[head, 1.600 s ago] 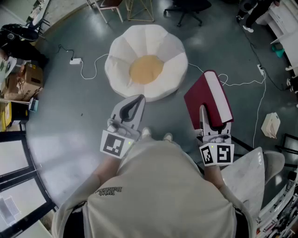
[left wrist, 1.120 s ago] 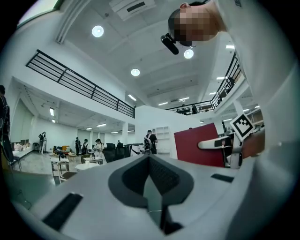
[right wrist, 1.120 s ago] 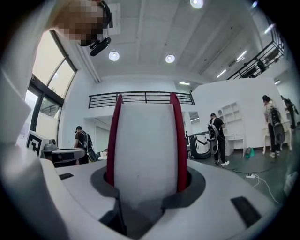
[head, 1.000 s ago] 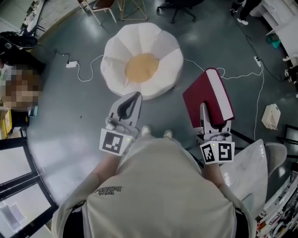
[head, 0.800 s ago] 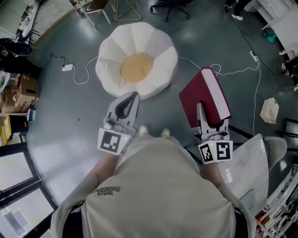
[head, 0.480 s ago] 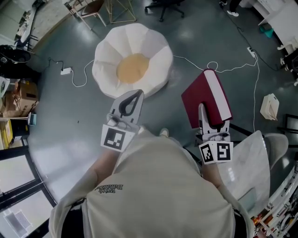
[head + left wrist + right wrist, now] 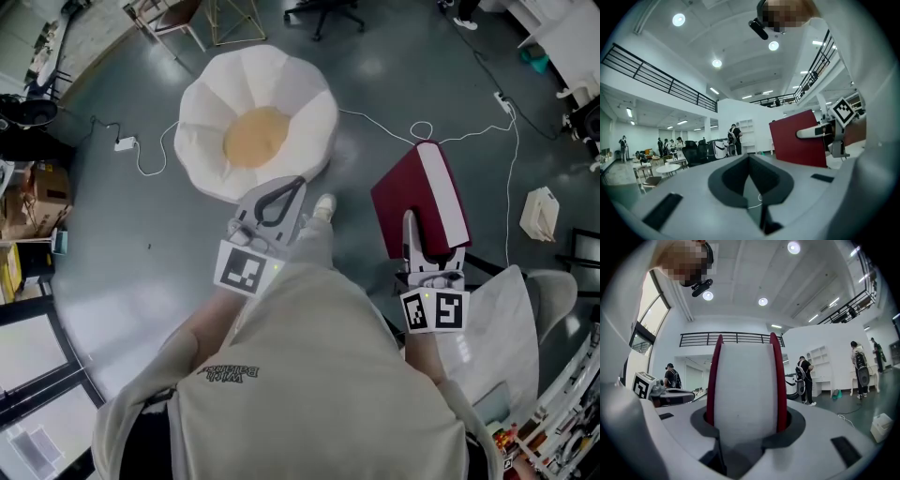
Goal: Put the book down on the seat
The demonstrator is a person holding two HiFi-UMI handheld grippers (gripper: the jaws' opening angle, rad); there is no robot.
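The right gripper (image 7: 419, 226) was clamped on a dark red hardcover book with a white page block (image 7: 424, 192). In the right gripper view the book (image 7: 745, 380) stood upright between the jaws, with a red cover against each pad and the white page edges facing the camera. From the head view, one jaw lay flat along the red cover and the book rose ahead of the gripper, tilted a little, over the grey floor (image 7: 141, 234).

The left gripper (image 7: 293, 186) had its jaws together and nothing between them. In its own view the two dark pads (image 7: 749, 174) met at the tips. To its right that view showed the red book (image 7: 799, 138) with the right gripper (image 7: 820, 132) on it.

The seat, a round white petal-shaped cushion with a tan centre (image 7: 202, 98), lay just ahead of the left gripper's tips. It sat ahead and well to the left of the right gripper, and the book was apart from it, not on it. A thin white cable (image 7: 469, 134) ran over the floor beyond the book. A light-coloured shoe (image 7: 323, 204) showed between the two grippers, just right of the left one. The person's beige shirt (image 7: 319, 375) filled the view behind both grippers.
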